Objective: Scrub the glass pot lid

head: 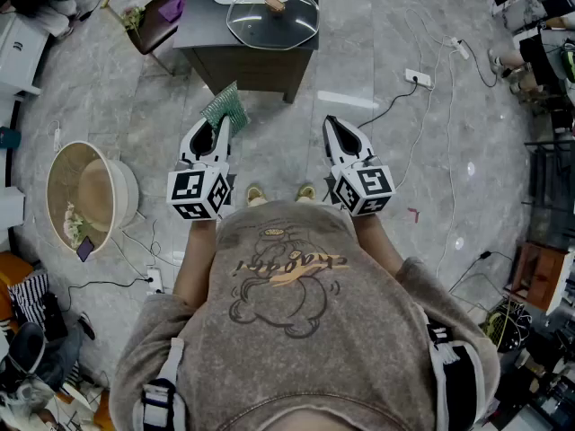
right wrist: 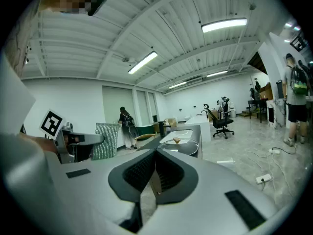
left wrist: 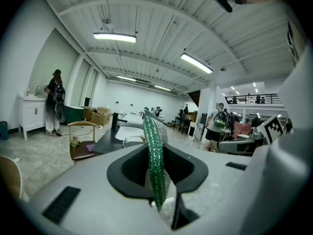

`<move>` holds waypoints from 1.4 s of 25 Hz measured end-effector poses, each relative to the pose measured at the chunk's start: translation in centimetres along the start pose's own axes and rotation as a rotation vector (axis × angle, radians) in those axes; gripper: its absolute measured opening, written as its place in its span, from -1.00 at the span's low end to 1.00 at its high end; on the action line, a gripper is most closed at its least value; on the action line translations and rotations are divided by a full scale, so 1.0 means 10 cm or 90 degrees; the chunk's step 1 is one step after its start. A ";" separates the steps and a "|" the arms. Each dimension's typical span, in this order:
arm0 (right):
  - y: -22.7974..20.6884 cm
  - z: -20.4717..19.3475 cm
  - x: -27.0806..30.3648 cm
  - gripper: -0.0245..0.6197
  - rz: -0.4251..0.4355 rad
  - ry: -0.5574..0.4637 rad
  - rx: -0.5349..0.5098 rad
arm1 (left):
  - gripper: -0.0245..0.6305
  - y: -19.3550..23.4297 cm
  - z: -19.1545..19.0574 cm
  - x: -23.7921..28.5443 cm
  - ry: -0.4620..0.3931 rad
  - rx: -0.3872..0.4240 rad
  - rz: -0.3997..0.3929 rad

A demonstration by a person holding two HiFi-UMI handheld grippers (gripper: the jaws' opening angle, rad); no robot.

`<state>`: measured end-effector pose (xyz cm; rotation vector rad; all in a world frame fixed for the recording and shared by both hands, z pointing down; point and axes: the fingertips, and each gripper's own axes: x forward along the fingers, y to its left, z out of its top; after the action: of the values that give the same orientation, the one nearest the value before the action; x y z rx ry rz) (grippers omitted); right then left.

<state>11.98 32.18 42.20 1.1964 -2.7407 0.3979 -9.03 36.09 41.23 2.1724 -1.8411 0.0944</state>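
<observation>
The left gripper (head: 219, 126) clamps a green, glittery mesh scrub pad (head: 225, 108) and the right gripper (head: 333, 124) is clenched on nothing, both well apart from the round glass pot lid (head: 272, 21), which lies on the dark grey table (head: 252, 61).

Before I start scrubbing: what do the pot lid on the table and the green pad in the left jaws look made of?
The round clear pot lid looks like glossy glass: the dark tabletop shows through it. Its brownish knob may be wood. The green scouring pad seems a thin, flexible woven mesh with glittery, metallic-looking threads.
</observation>
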 end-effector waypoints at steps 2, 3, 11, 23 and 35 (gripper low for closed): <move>0.04 0.02 0.06 -0.84 0.001 -0.009 0.008 | -0.67 0.04 0.03 0.02 -0.002 0.004 -0.005; 0.05 0.02 0.09 -0.84 -0.001 -0.011 0.010 | -0.67 0.07 0.04 0.03 -0.003 0.005 -0.008; 0.24 -0.10 0.22 -0.84 -0.045 -0.008 0.019 | -0.67 0.32 0.14 0.06 -0.012 0.017 -0.042; 0.12 -0.08 0.46 -0.84 -0.064 0.003 0.003 | -0.67 0.48 0.12 0.37 -0.004 0.009 -0.066; -0.48 0.18 1.43 -0.83 -0.057 -0.001 0.002 | -0.67 0.93 0.33 1.31 0.006 0.000 -0.051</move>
<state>5.78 18.50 44.53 1.3158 -2.6758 0.3920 -16.20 21.35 42.81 2.2385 -1.7460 0.0866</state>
